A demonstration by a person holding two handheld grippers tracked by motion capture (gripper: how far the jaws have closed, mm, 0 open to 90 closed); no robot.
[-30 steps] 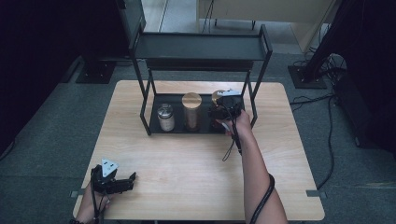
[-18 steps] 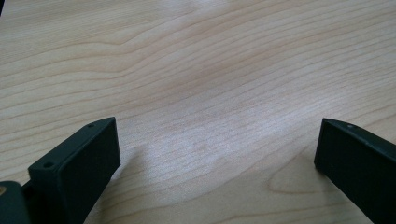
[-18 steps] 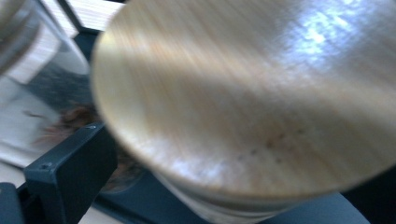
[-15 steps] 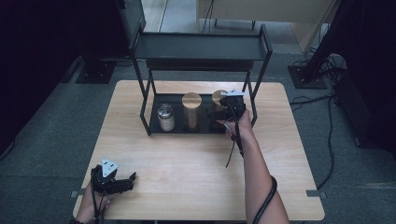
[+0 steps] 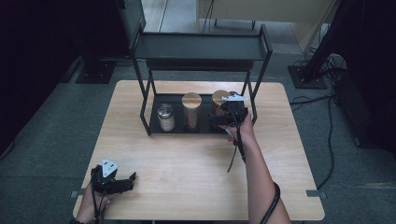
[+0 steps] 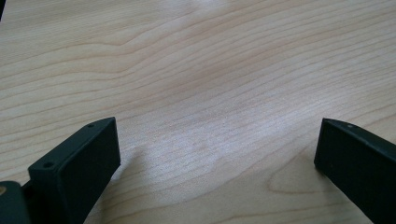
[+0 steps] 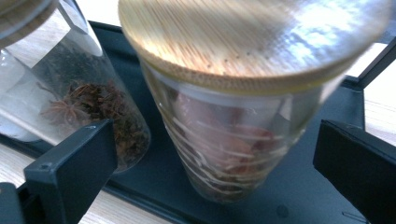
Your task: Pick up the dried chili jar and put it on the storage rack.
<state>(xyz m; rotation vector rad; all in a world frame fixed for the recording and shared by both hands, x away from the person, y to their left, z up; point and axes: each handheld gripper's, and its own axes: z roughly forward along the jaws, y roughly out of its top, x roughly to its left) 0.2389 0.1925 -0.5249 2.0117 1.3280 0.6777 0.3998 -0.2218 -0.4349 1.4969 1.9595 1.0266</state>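
Right tongs (image 5: 219,120) at the right end of the rack's lower tray (image 5: 177,129), centre of the high view. Their jaws have just been opening and stand wide; the bamboo-lidded jar (image 7: 233,121) sits upright on the tray between them, pads clear of the glass. Placement looks done; backing my hand out remains. Left tongs (image 5: 122,179) idle, wide, over bare surface (image 6: 196,84), lower left.

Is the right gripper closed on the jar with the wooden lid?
No, the right gripper is open: its jaws stand wide on either side of the jar with the wooden lid, clear of the glass.
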